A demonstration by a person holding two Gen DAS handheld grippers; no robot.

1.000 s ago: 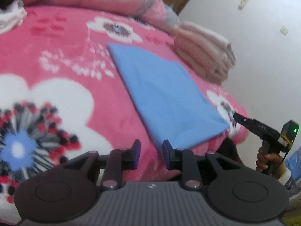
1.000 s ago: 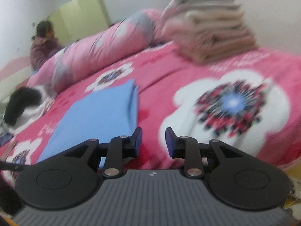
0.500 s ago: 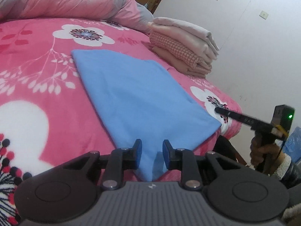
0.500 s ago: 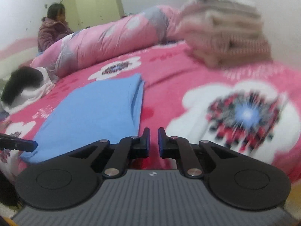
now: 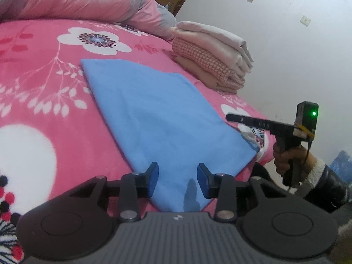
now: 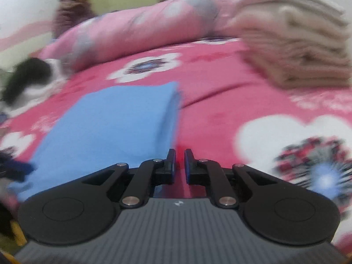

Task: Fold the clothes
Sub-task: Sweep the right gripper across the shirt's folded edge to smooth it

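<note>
A blue cloth point(image 5: 158, 118) lies folded flat on the pink flowered bed point(image 5: 44, 92). My left gripper point(image 5: 177, 180) hovers over the cloth's near corner. Its jaws are opening, and the corner lies between them without the pads point(image 5: 153, 176) pressing it. My right gripper point(image 5: 228, 117), held by a hand, pokes in from the right, its tip at the cloth's right edge. In the blurred right wrist view the right gripper point(image 6: 179, 162) is shut to a thin slit with nothing in it. It stands just right of the blue cloth's point(image 6: 114, 123) folded edge.
A stack of folded beige and checked clothes point(image 5: 211, 52) sits at the bed's far right, also in the right wrist view point(image 6: 292, 44). A rolled pink duvet point(image 5: 88, 0) lies along the back. A black and white heap point(image 6: 28, 74) and a person point(image 6: 72, 6) are at the far left.
My left gripper came in over the blue cloth's near corner and its jaws widened. My right gripper's jaws closed and it slid in toward the cloth's right edge.
</note>
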